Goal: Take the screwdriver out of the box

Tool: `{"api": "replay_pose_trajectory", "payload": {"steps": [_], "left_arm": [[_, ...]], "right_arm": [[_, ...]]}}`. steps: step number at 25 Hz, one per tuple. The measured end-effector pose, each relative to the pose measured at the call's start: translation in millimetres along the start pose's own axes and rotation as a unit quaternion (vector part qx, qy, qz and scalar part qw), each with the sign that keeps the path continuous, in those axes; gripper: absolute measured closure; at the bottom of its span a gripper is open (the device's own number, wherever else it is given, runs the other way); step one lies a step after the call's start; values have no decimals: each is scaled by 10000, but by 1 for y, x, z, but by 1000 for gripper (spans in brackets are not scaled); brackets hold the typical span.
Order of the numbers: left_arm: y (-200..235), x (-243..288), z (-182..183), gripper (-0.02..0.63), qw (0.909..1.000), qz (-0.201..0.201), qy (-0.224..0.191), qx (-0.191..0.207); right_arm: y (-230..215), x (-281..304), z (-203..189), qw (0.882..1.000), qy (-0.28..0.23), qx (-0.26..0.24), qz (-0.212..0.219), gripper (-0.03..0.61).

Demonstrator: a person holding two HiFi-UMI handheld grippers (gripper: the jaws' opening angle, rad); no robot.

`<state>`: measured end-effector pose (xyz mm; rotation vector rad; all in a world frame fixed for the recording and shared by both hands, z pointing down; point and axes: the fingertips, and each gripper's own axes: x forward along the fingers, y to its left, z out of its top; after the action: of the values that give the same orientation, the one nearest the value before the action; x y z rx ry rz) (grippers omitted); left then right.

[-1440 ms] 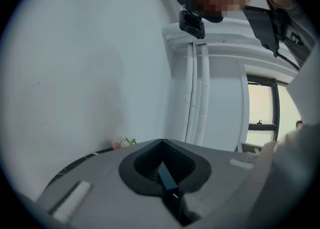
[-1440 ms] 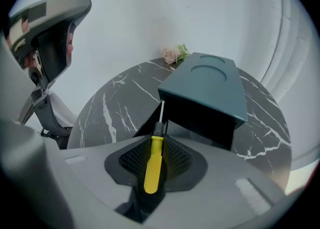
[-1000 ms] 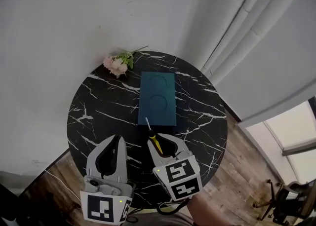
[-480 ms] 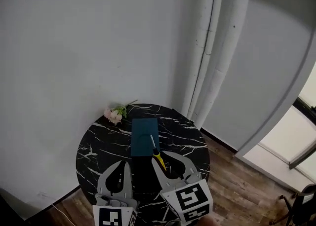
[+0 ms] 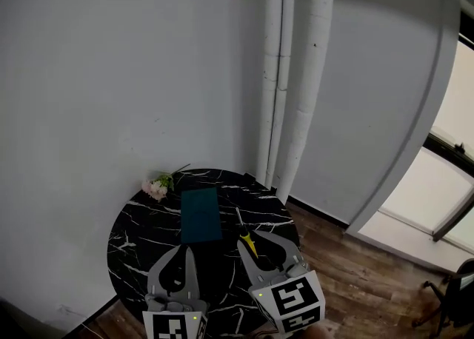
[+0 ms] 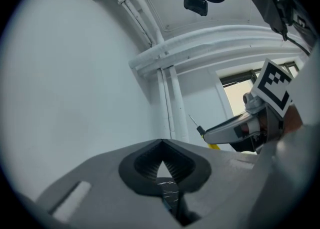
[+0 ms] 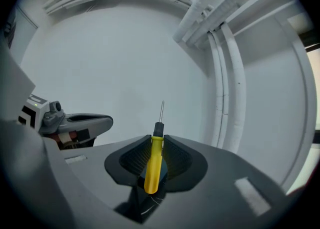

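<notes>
Round marble table (image 5: 133, 234) bears one box (image 5: 201, 215); right gripper (image 7: 156, 140) clamps one screwdriver (image 7: 153, 165).

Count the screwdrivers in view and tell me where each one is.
1. The yellow-handled screwdriver is clamped in the right gripper's jaws. The flat dark teal box on the round black marble table could hide more.

- Left gripper (image 5: 183, 250) is held low at the left, angled upward; jaws are pressed together, with nothing gripped.
- Right gripper (image 5: 254, 239) is held just beside it; jaws are clamped on the yellow handle of the screwdriver (image 7: 153, 165).
</notes>
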<state>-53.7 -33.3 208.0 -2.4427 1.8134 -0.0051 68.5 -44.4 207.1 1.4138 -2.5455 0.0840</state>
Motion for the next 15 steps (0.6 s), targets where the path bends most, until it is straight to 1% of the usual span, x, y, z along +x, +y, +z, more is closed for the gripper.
{"api": "replay_pose_trajectory", "payload": {"steps": [5,8,15], "left_arm": [[-21,3,8,614,9999,-91,-58,117],[-29,8,6,614,9998,-143,-45,145],[-24,25,-24,614,9995,-195,252,50]], "right_arm": [[-25,-5,-42,9985,417,249,-255,477],[-36,-2,-72,9962,689,414,-349,477],[-38,17,-137,9879,1337,722,-304,477]]}}
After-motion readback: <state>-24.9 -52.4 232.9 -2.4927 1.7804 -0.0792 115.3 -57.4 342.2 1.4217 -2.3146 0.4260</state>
